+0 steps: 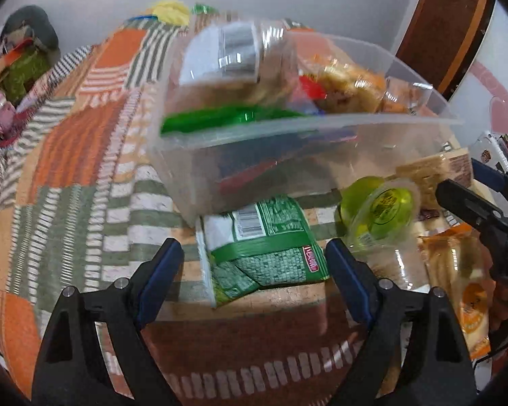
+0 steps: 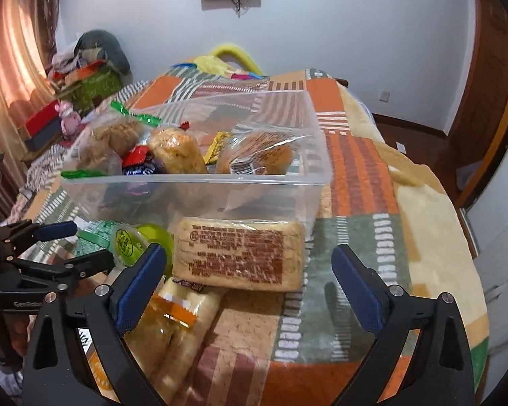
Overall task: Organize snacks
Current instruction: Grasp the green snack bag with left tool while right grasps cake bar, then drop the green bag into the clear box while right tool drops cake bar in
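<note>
A clear plastic bin (image 1: pixel 321 135) (image 2: pixel 193 189) stands on the patchwork blanket and holds several wrapped snacks. A green snack packet (image 1: pixel 264 253) lies in front of it, between the open jaws of my left gripper (image 1: pixel 254 257). A green jelly cup (image 1: pixel 382 209) (image 2: pixel 132 240) lies to its right. My right gripper (image 2: pixel 249 264) is open, with a tan cracker pack (image 2: pixel 240 257) between and beyond its fingers. A yellow-orange wrapped cake (image 2: pixel 176 324) lies under its left finger. Each gripper shows in the other's view, the right (image 1: pixel 474 203) and the left (image 2: pixel 50 247).
The blanket (image 1: pixel 67 169) (image 2: pixel 362 169) covers a bed. Clutter and boxes (image 2: pixel 84 81) stand at the far left by a curtain. A wooden door (image 1: pixel 457 17) is at the right. Yellow items (image 2: pixel 220 61) lie beyond the bin.
</note>
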Demonstrator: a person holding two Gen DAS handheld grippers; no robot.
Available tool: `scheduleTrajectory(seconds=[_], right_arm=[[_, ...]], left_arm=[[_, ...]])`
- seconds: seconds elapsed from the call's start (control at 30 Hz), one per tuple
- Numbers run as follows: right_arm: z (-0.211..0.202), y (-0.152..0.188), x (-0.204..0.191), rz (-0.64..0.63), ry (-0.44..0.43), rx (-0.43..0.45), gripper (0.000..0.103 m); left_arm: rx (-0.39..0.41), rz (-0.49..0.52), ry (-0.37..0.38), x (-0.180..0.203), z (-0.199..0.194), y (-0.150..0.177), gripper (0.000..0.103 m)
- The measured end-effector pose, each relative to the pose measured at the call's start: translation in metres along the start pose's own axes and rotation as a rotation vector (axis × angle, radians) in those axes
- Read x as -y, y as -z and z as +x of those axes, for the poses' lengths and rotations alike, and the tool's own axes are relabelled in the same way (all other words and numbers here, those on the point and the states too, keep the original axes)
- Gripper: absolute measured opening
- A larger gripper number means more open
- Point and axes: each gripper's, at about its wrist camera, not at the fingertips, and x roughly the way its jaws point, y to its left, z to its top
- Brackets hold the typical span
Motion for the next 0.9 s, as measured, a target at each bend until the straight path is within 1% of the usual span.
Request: scheduleTrajectory(seconds=[0.1, 0.13, 0.17, 0.2, 0.23, 0.27, 0.3, 0.33, 0.37, 0.47, 0.7, 0.9], right_arm=[[0.008, 0.001, -0.002, -0.011, 0.013, -0.019, 0.097], [0.009, 0.001, -0.002, -0.008, 0.012, -0.023, 0.096], [0.011, 0.002, -0.002, -0.007, 0.007, -0.029, 0.093], [0.011, 0.004, -0.001, -0.007, 0.002, -0.034, 0.089], [0.011, 0.005, -0.001, -0.004, -0.005, -0.039, 0.082], [0.01, 0.005, 0.001, 0.0, -0.017, -0.042, 0.081], [0.008, 0.006, 0.002, 0.004, -0.019, -0.037, 0.08], [0.006, 0.007, 0.002, 0.007, -0.019, -0.034, 0.08], [0.004, 0.009, 0.004, 0.009, -0.019, -0.031, 0.08], [-0.004, 0.012, 0.008, 0.014, -0.026, -0.025, 0.079], [-0.023, 0.01, 0.015, 0.027, -0.033, 0.012, 0.079], [-0.046, 0.001, 0.017, 0.042, -0.048, 0.072, 0.079]], left_arm=[[0.016, 0.006, -0.006, 0.002, 0.002, 0.002, 0.087], [0.018, 0.008, -0.002, 0.002, 0.002, 0.001, 0.085], [0.02, 0.01, 0.008, 0.002, 0.002, 0.001, 0.08], [0.021, 0.015, 0.015, 0.002, 0.001, 0.001, 0.078], [0.026, 0.023, 0.015, 0.004, 0.0, 0.001, 0.074], [0.029, 0.03, 0.016, 0.005, -0.001, 0.002, 0.069], [0.032, 0.039, 0.022, 0.006, -0.003, 0.003, 0.067], [0.036, 0.045, 0.024, 0.008, -0.005, 0.005, 0.062], [0.039, 0.052, 0.025, 0.008, -0.007, 0.006, 0.059], [0.043, 0.06, 0.039, 0.008, -0.015, 0.009, 0.055], [0.073, 0.042, 0.057, 0.003, -0.042, 0.013, 0.05], [0.145, 0.06, 0.053, 0.011, -0.077, 0.007, 0.05]])
